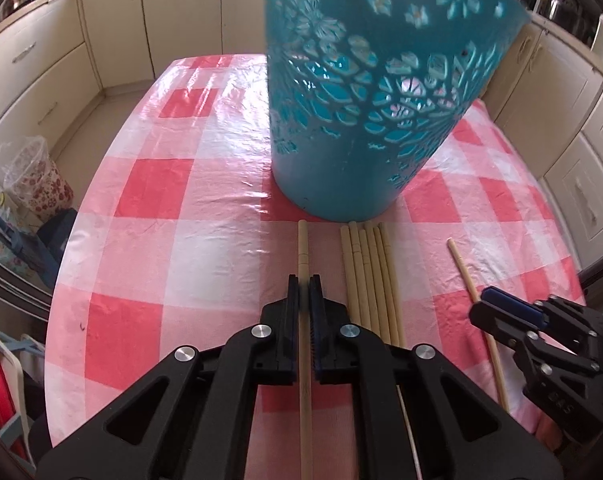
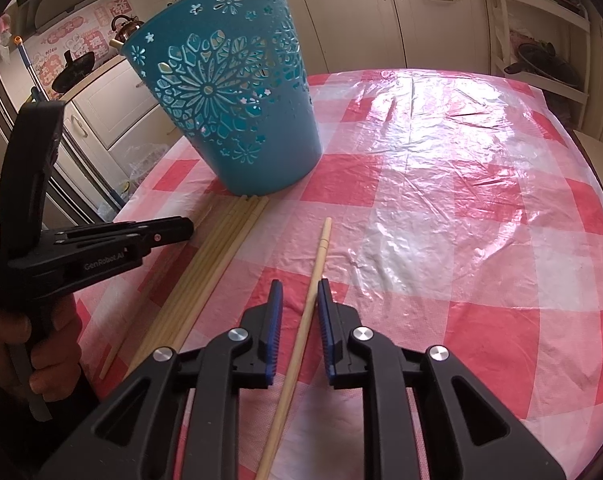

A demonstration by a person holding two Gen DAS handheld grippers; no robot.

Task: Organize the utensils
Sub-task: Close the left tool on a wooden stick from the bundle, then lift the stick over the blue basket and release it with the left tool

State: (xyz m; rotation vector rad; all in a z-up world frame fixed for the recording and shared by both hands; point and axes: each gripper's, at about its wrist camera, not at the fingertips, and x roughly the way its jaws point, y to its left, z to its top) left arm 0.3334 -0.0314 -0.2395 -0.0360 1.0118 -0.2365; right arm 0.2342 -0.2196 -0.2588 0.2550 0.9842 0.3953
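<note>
On the bench [image 2: 441, 168], covered in a pink checked cloth, a teal cut-out basket [image 2: 237, 92] stands upright with a bundle of chopsticks [image 1: 371, 276] lying just in front of its base. The left hand-held gripper [image 1: 304, 284] is clamped on a single chopstick [image 1: 303, 248] beside the bundle. The right hand-held gripper [image 2: 300, 290] sits slightly apart, straddling another lone chopstick [image 2: 319, 256] without pressing it.
</note>
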